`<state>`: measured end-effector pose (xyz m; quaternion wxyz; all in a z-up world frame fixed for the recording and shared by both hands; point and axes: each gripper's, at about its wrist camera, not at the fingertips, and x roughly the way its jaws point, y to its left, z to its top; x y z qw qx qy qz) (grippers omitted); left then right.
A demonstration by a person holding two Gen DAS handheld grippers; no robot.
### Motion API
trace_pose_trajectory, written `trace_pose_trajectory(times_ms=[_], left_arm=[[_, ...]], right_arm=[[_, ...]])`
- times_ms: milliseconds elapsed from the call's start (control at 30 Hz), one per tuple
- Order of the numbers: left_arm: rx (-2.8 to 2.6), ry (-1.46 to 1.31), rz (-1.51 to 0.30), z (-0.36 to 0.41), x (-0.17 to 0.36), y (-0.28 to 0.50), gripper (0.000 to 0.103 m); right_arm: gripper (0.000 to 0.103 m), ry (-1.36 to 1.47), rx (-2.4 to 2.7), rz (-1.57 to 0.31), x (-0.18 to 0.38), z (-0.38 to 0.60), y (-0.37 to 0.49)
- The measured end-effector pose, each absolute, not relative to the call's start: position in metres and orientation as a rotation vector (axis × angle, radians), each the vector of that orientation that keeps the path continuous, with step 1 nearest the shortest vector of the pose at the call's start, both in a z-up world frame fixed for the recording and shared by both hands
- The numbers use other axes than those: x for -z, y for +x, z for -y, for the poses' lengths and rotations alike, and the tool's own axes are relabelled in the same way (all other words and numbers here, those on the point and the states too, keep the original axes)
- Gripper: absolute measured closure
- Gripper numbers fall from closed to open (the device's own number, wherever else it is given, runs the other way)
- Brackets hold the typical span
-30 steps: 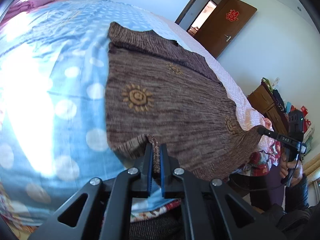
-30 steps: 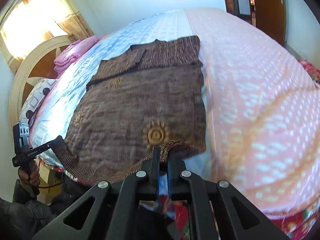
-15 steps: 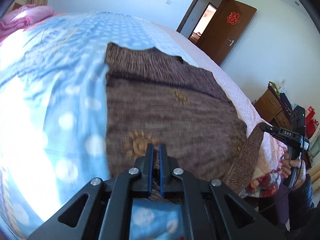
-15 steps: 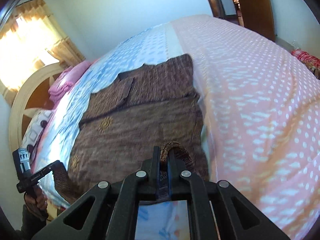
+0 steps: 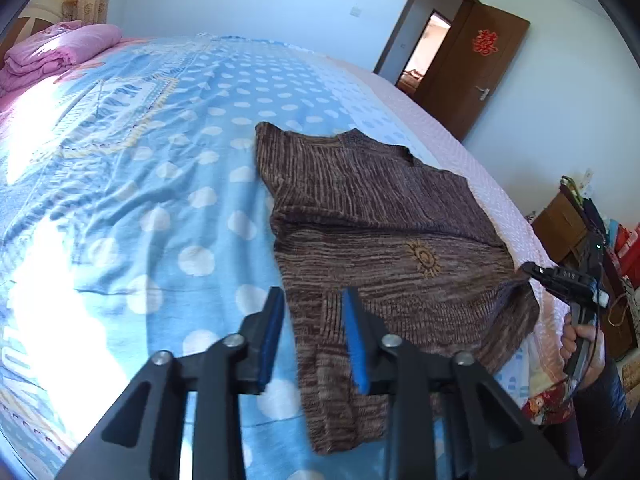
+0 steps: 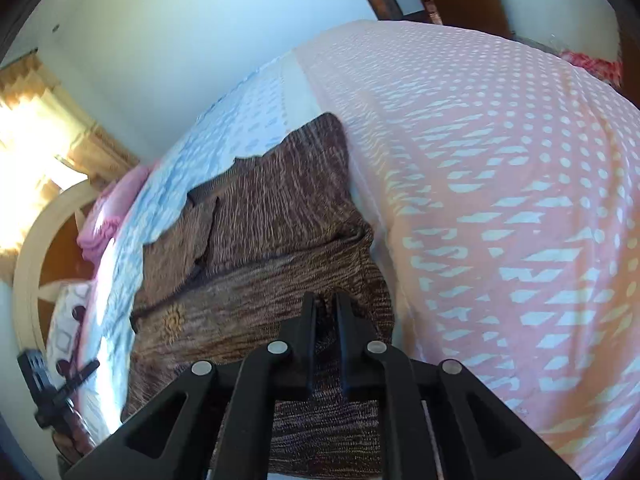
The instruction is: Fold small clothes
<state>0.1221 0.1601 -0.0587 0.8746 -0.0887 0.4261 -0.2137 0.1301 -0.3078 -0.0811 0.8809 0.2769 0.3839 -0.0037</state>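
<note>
A brown knit sweater [image 5: 380, 220] with orange sun motifs lies on the bed, its lower part folded up over the body. My left gripper [image 5: 312, 296] hovers over the sweater's left edge. Its jaws are opening, blue pads apart and touching no cloth. In the right wrist view the sweater [image 6: 272, 232] fills the middle. My right gripper [image 6: 326, 300] is at the folded right edge. Its jaws are starting to open, with only a narrow gap and knit still pinched between them. Each gripper also shows in the other's view: right gripper [image 5: 528, 270], left gripper [image 6: 94, 364].
The bed cover [image 5: 140, 200] is blue with white dots on one side and pink [image 6: 500, 200] on the other. A folded pink blanket [image 5: 60, 52] lies by the headboard [image 6: 36, 260]. A wooden door [image 5: 480, 72] and a cluttered cabinet [image 5: 560, 224] stand beyond the bed. A hand [image 5: 580, 340] holds the right gripper.
Both grippers carried the sweater's lower hem forward over its body. The left jaws have opened and let go of the cloth; the right jaws have parted slightly.
</note>
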Motion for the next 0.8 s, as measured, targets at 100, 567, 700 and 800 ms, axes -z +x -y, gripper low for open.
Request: trace_pose_trajectory(times_ms=[100,567,700,800], left_arm=[[0.511,-0.13,-0.899,-0.153,0.064,0.113,0.06],[0.536,-0.095,-0.94,-0.105,0.098,0.13,0.058],[0.506,-0.07,-0.909,-0.109,0.092,0.127,0.058],[0.506,-0.064,-0.952,-0.108,0.101,0.133,0.058]], right_arm=[[0.057,0.546,0.022,-0.73,0.069,0.306,0.116],[0.052,0.269,0.031,-0.686,0.048,0.264,0.085],[0.052,0.274,0.03,-0.697,0.053,0.263,0.085],[0.052,0.293,0.031,-0.702,0.057,0.265,0.083]])
